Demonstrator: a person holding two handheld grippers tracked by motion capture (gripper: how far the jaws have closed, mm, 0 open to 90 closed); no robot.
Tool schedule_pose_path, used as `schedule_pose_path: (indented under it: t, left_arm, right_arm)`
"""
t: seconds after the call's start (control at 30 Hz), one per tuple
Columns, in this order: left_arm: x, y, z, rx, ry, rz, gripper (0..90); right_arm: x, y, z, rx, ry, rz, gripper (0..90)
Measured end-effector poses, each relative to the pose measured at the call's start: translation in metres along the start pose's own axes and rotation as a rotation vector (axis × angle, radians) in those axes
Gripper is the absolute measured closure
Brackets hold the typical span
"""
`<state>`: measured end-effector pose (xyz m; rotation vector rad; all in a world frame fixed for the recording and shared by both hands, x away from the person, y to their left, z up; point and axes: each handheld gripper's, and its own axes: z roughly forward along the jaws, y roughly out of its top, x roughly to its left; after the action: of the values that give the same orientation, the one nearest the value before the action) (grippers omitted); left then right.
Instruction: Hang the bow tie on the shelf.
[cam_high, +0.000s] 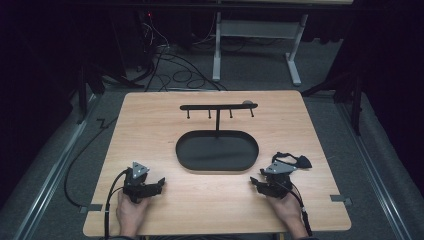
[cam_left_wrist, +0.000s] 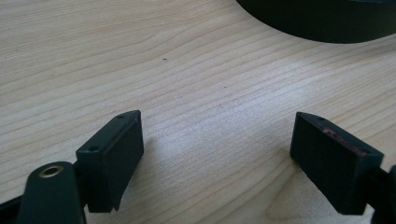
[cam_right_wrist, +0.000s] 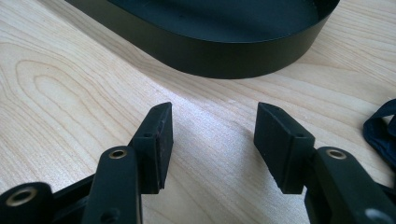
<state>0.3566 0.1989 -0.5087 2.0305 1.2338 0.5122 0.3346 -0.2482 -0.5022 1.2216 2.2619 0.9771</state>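
Observation:
A black oval tray (cam_high: 217, 151) lies in the middle of the wooden table (cam_high: 150, 125). A thin post rises from its far rim and carries a black bar (cam_high: 218, 106) with several small hooks. My left gripper (cam_high: 159, 184) rests on the table near the front left, held by a hand. Its jaws stand open over bare wood (cam_left_wrist: 217, 116), with the tray's wall (cam_left_wrist: 327, 23) ahead. My right gripper (cam_high: 255, 182) rests at the front right, open with nothing between its jaws (cam_right_wrist: 212, 107), facing the tray's side wall (cam_right_wrist: 210, 51).
A small dark strap-like item (cam_high: 296, 160) lies on the table just beyond the right gripper and appears at the right edge of the right gripper view (cam_right_wrist: 380, 128). Cables and a white table frame (cam_high: 257, 30) stand on the floor behind the table.

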Motion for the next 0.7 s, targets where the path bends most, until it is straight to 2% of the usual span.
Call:
schedule_pose_path:
  t: [0.47, 0.7]
  left_arm:
    - [0.0002, 0.0000, -0.0001, 0.000, 0.000, 0.000, 17.9]
    - [0.0001, 0.0000, -0.0001, 0.000, 0.000, -0.001, 17.9]
  right_arm:
    - [0.0000, 0.0001, 0.0001, 0.001, 0.000, -0.003, 47.4]
    - [-0.0012, 0.0000, -0.0003, 0.000, 0.001, 0.009, 49.6]
